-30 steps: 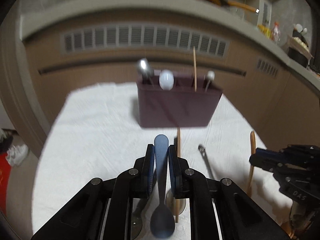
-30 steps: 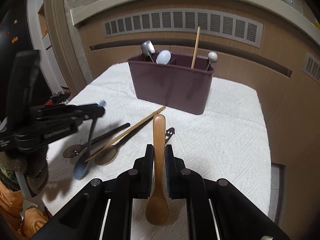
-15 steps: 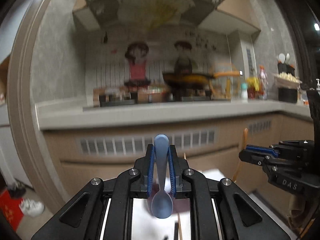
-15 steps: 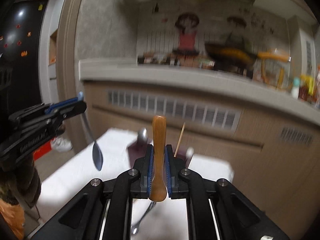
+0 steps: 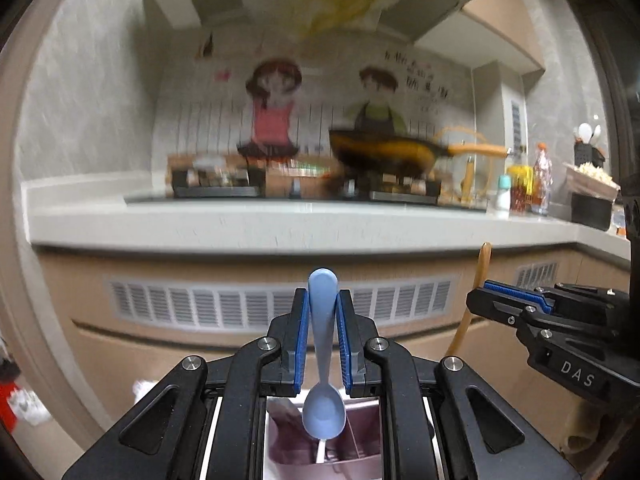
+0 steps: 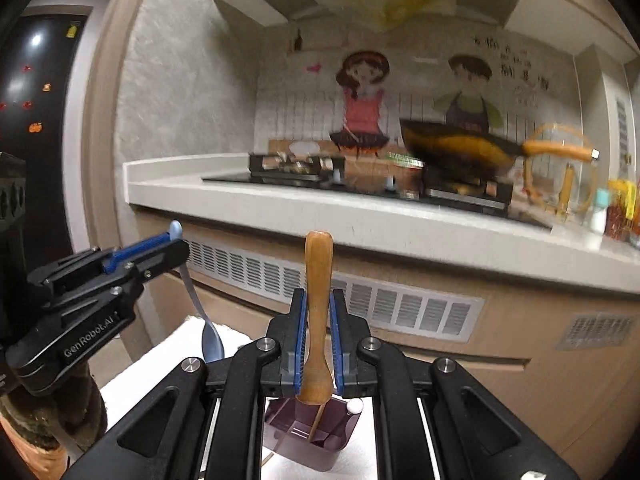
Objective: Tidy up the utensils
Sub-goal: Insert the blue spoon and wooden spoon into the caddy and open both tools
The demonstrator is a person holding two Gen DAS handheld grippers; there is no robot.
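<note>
My left gripper (image 5: 323,308) is shut on a blue spoon (image 5: 323,408), handle up and bowl hanging down over the dark purple utensil holder (image 5: 360,440) below. My right gripper (image 6: 318,312) is shut on a wooden spoon (image 6: 317,280), also handle up, above the same holder (image 6: 308,436), which has a chopstick and a white-tipped utensil in it. Each gripper shows in the other's view: the right one (image 5: 516,300) at the right, the left one (image 6: 144,252) at the left with the blue spoon (image 6: 212,344) hanging from it.
The holder stands on a white cloth-covered table (image 6: 160,368). Behind runs a kitchen counter (image 5: 280,228) with a stove, a wok (image 6: 460,148) and bottles at the right. Cabinet fronts with vents (image 6: 400,308) lie below it.
Both grippers have lifted off the table and tilted up with their spoons. They now hang over the holder, which has dropped to the bottom of both views.
</note>
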